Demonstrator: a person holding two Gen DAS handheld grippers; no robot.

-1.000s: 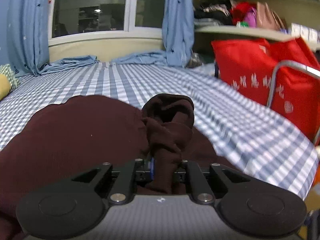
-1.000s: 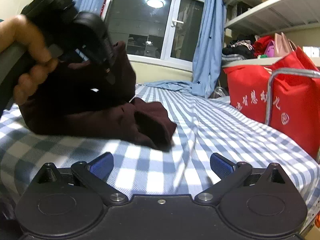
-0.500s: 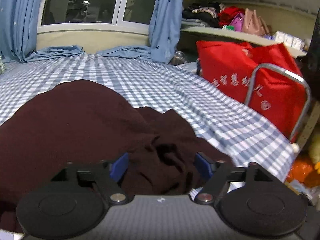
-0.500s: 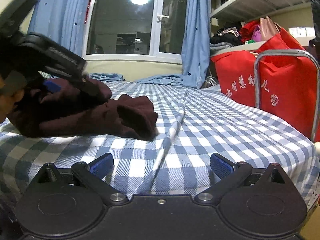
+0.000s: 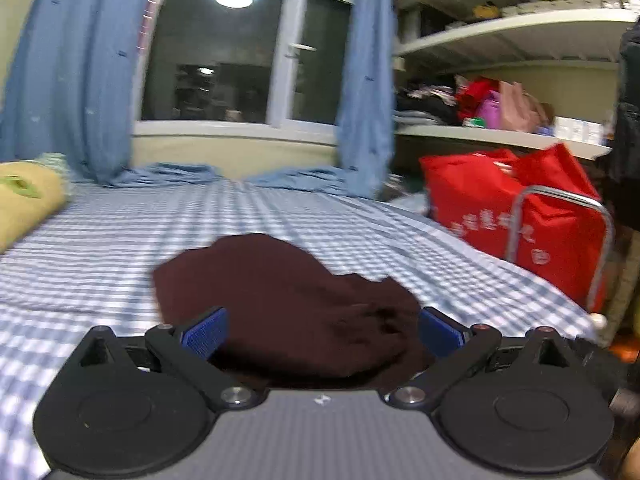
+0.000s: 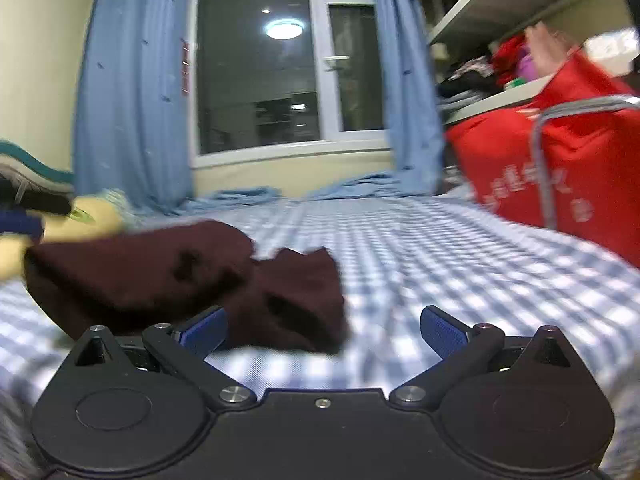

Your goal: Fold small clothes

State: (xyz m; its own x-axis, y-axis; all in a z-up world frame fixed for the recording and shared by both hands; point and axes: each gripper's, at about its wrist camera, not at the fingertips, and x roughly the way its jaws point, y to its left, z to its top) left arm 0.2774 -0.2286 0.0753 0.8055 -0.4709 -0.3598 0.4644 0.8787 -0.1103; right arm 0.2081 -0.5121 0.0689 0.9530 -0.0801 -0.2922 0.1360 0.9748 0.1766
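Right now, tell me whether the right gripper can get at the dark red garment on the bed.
Probably yes. The right gripper is open and empty, the garment lies just ahead and left of it on the checked sheet, and nothing stands between them.

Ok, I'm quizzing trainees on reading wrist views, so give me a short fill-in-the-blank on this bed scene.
1. The dark maroon garment lies on a blue and white ____ bedsheet.
2. The bulky bag beside the bed is ____.
3. Nothing is gripped by the right gripper; its jaws stand ____.
4. The curtains framing the window are ____.

Missing words: checked; red; open; blue
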